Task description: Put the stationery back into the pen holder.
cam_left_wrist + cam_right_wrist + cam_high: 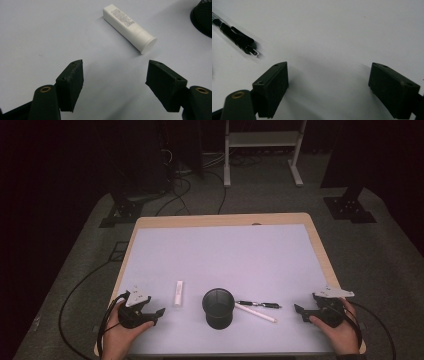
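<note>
A black mesh cup [218, 308] stands upright near the table's front edge. To its left lies a white tube [178, 293], also the white tube [130, 28] just ahead of my left gripper [114, 75], whose jaws are apart with nothing between them. Right of the cup lie a black pen [259, 304] and a white pen [256, 312]. The black pen's tip [237, 37] shows at the upper left of the right gripper view. My right gripper [329, 82] rests at the front right, jaws wide and empty. My left gripper [159, 312] sits at the front left.
A pale mat [225, 255] covers the wooden table [320, 245]. The cup's rim [202, 17] shows at the right edge of the left gripper view. Cables trail from both grippers over the front edge. A white stand [262, 145] and dark floor bases lie beyond the table.
</note>
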`<state>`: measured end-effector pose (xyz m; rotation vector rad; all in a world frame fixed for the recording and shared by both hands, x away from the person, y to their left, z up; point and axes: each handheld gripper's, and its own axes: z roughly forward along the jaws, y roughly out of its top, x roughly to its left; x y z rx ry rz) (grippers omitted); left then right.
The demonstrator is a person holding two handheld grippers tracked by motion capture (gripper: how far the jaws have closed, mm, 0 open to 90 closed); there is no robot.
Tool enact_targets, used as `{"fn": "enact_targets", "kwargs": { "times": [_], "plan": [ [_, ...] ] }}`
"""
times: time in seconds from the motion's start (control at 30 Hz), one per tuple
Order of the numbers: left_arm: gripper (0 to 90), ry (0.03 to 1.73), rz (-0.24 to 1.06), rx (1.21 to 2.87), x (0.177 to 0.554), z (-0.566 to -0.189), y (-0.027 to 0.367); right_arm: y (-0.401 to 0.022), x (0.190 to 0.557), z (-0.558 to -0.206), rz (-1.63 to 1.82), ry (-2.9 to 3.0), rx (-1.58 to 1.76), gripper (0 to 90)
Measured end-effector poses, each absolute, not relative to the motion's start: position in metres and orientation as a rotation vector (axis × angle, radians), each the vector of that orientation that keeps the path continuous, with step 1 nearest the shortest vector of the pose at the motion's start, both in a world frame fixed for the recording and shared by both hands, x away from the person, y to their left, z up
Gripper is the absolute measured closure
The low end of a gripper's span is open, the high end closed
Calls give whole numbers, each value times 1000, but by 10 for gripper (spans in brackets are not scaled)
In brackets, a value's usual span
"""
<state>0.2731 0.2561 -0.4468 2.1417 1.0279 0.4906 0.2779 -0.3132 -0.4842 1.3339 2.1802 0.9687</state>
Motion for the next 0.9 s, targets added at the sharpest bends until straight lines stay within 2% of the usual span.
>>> {"fn": "enact_targets", "kwargs": {
  "times": [0.6, 0.9],
  "plan": [
    [457, 1066, 453, 2091, 297, -424, 239, -313, 278, -484, 971, 2180, 1339, 153],
    [503, 1089, 426, 2099, 311, -419, 228, -313, 278, -484, 972, 2181, 1341, 153]
  ]
}}
